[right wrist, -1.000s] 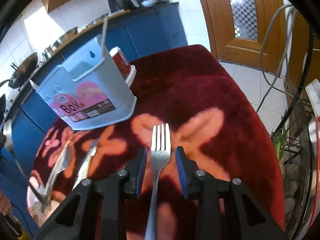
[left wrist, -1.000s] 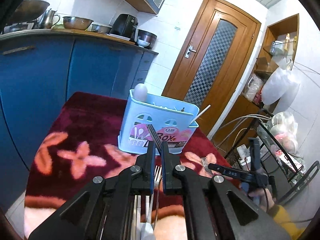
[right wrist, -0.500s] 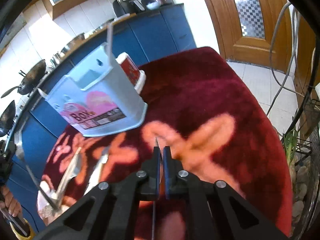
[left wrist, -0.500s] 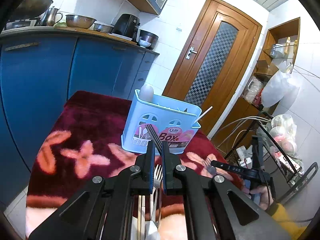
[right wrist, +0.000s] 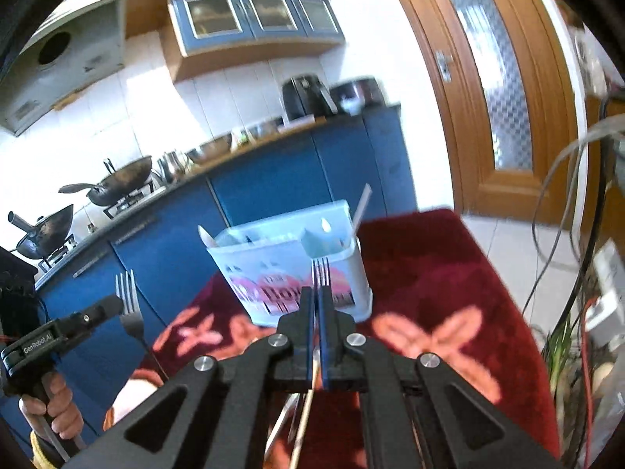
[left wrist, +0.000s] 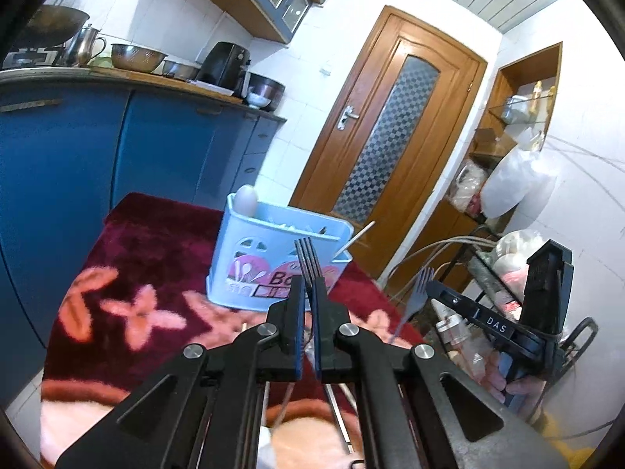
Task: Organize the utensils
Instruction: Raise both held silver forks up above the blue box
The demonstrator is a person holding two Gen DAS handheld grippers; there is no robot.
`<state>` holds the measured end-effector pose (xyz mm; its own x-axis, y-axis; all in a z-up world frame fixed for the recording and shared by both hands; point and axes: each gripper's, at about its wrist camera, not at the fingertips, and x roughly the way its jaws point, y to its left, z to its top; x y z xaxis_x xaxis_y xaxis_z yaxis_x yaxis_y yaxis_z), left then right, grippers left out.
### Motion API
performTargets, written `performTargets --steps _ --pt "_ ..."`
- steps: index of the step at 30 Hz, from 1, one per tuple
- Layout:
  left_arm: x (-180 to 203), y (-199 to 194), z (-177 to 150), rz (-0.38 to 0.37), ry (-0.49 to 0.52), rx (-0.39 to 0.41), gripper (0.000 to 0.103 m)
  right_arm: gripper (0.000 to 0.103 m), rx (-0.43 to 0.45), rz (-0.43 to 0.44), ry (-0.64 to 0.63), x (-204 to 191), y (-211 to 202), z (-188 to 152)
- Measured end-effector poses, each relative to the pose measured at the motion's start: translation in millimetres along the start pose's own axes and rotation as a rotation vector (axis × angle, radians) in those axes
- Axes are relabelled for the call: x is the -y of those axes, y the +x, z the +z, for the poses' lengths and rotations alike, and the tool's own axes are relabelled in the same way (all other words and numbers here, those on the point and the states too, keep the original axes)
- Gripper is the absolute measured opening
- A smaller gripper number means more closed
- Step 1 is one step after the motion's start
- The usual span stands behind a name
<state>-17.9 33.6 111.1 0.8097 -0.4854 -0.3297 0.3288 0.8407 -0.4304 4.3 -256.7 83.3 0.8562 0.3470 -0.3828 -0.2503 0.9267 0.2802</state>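
A light blue utensil box [left wrist: 250, 258] stands on the red floral cloth [left wrist: 129, 258], with a few utensils upright inside it. My left gripper [left wrist: 309, 293] is shut on a steel fork [left wrist: 306, 254], tines up, just in front of the box. In the left wrist view the right gripper [left wrist: 431, 287] hangs to the right, gripping a second fork [left wrist: 417, 289]. In the right wrist view my right gripper [right wrist: 317, 301] is shut on that fork [right wrist: 321, 269], held above the cloth before the box [right wrist: 289, 269]. The left gripper [right wrist: 117, 304] with its fork [right wrist: 129, 305] is at the left.
More loose utensils [left wrist: 336, 402] lie on the cloth below the grippers. Blue cabinets [left wrist: 78, 164] with pans and bowls on top run behind the table. A wooden door [left wrist: 390, 136] is at the back, and a wire rack [left wrist: 492, 285] with cables stands to the right.
The right gripper closed on the fork that lay on the cloth and lifted it up, tines toward the box. The left gripper rose a little with its fork.
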Motion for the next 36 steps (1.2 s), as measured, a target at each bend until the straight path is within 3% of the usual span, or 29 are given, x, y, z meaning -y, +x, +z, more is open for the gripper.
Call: performTargets --steps 6,13,19,27,36 --pt "12 -7 14 -0.025 0.018 0.040 0.000 0.003 0.074 -0.017 -0.058 -22 -9 18" --pt "23 1 40 -0.083 0.018 0.047 0.000 0.003 0.089 -0.012 -0.093 -35 -4 36" --pt "32 14 70 -0.074 0.043 0.093 0.000 0.003 0.111 -0.029 -0.096 -35 3 53" --pt "35 52 119 -0.063 0.056 0.139 0.000 0.003 0.134 -0.078 -0.096 -24 23 77" --pt "26 100 163 -0.104 0.022 0.185 0.000 0.003 0.158 -0.126 -0.126 -18 66 114"
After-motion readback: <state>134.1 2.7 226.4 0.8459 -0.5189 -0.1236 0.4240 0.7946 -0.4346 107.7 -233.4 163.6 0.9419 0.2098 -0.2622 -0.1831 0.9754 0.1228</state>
